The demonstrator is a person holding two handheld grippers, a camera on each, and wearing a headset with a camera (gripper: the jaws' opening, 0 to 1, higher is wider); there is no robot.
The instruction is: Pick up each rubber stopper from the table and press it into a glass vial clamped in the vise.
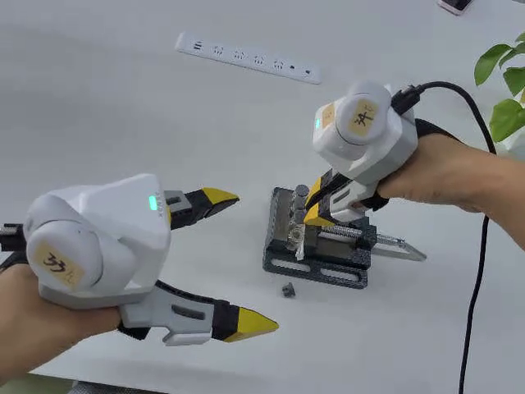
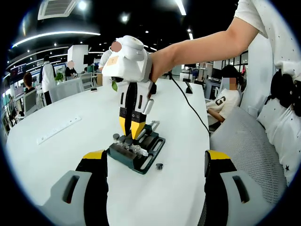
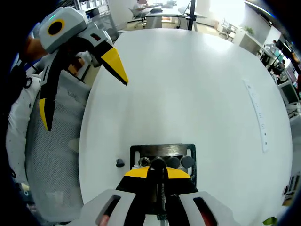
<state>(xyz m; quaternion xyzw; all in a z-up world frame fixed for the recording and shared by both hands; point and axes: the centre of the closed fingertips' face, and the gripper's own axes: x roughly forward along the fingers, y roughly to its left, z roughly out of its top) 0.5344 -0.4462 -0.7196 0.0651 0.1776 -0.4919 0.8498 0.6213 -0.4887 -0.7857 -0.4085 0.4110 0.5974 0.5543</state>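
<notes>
The right gripper points straight down over the vise, its jaws drawn together and its yellow tips on a seated stopper in the row of glass vials. Whether the tips pinch the stopper or only bear on it cannot be told. The left gripper hovers near the workbench edge with its jaws spread wide, holding nothing. 1 loose stopper lies on the table just in front of the vise base.

The press likely goes best with the push kept in line with the vial's axis, firm but gradual, since a sideways lean could tip the stopper or stress the glass. The open left gripper looks well placed to take the loose stopper next, gripping its sides so the narrow end faces down.

The table is white, round and smooth, and bears a power strip at its far side. A black cable trails from the right gripper, with a plant at the edge. Beyond is an open office with bright ceiling lights and people at desks.
</notes>
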